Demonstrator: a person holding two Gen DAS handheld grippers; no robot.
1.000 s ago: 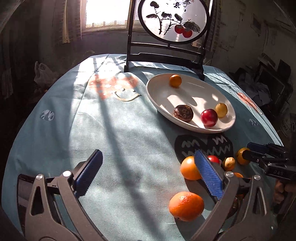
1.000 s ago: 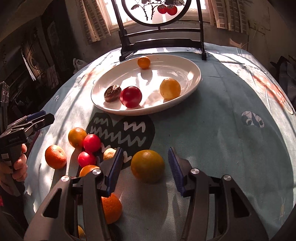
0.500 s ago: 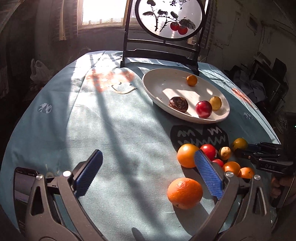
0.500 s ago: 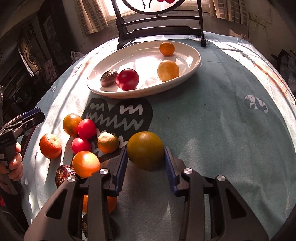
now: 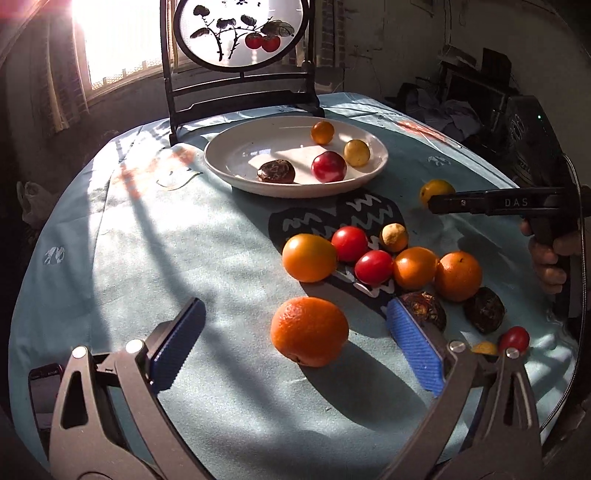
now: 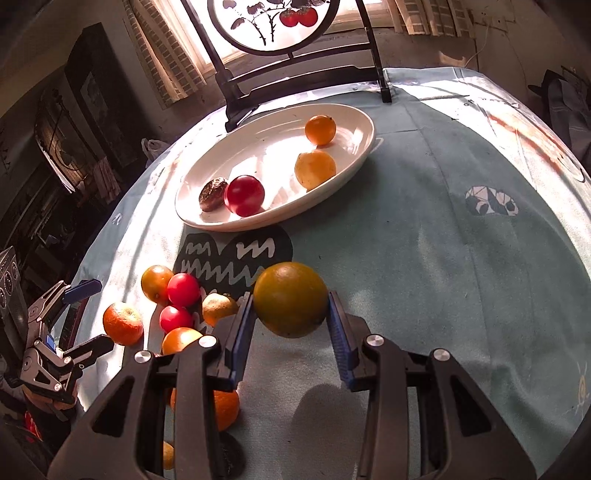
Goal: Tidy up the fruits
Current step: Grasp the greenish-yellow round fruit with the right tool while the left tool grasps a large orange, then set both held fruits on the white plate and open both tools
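Observation:
My right gripper (image 6: 291, 317) is shut on a greenish-orange fruit (image 6: 290, 299) and holds it above the cloth; its shadow lies below. From the left wrist view the same fruit (image 5: 436, 190) shows at the tip of that gripper (image 5: 439, 201). My left gripper (image 5: 295, 339) is open, low over the table, with a rough orange (image 5: 309, 330) between its blue pads. A white oval plate (image 6: 207, 218) holds a red fruit (image 6: 245, 195), a brown one, and two yellow-orange ones. Several loose fruits (image 5: 373, 254) lie in a cluster on the cloth.
A round table under a teal cloth (image 5: 147, 240) with a dark heart print (image 6: 236, 254). A black-framed painted screen (image 5: 240, 33) stands behind the plate. Two dark brown fruits (image 5: 484, 309) and small ones lie near the right edge. A phone (image 5: 44, 384) lies at the left.
My right gripper closed on the greenish-orange fruit and lifted it off the cloth. My left gripper moved toward the rough orange, which now sits between its open pads.

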